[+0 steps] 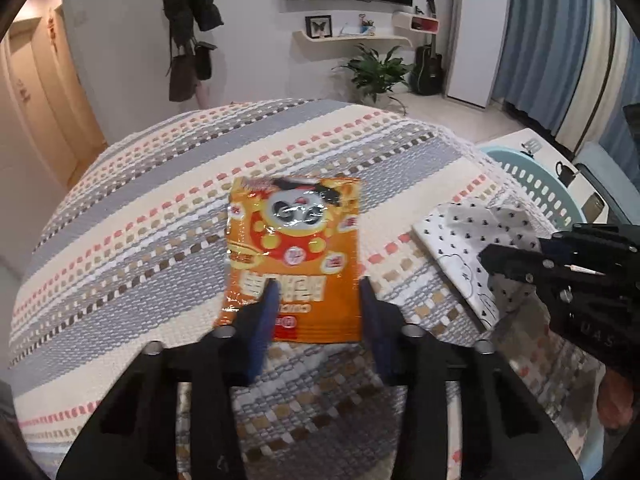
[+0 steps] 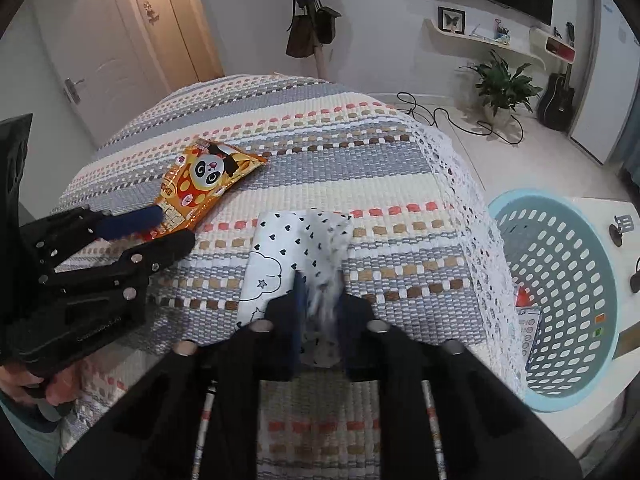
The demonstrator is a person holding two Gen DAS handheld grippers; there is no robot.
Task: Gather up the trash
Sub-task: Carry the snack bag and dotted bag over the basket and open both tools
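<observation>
Left wrist view
- Orange snack packet (image 1: 294, 256): flat on the striped woven tablecloth (image 1: 132, 216), glossy, panda face at the far end, white lettering near the bottom edge.
- Left gripper (image 1: 318, 300): blue pads straddling the packet's near end, one over the lettering, one at the right edge; partly open, grip on the packet unclear.
- Heart-print wrapper (image 1: 472, 236): white with small black hearts, crumpled upward, to the right of the packet, near the table's right edge.
- Right gripper (image 1: 492, 258): black, reaching in from the right, tips at the wrapper.
- Basket (image 1: 536, 184): pale blue, perforated, beyond the table's right edge.

Right wrist view
- Right gripper (image 2: 320, 292): nearly closed, pinching a raised fold of the heart-print wrapper (image 2: 296, 244).
- Wrapper: far part flat on the cloth, cloud and star drawings on its left portion.
- Snack packet (image 2: 200, 188): to the left, well apart from the wrapper, its near end between the left gripper's (image 2: 172, 226) fingers.
- Basket (image 2: 560, 280): low at right, some trash inside.
</observation>
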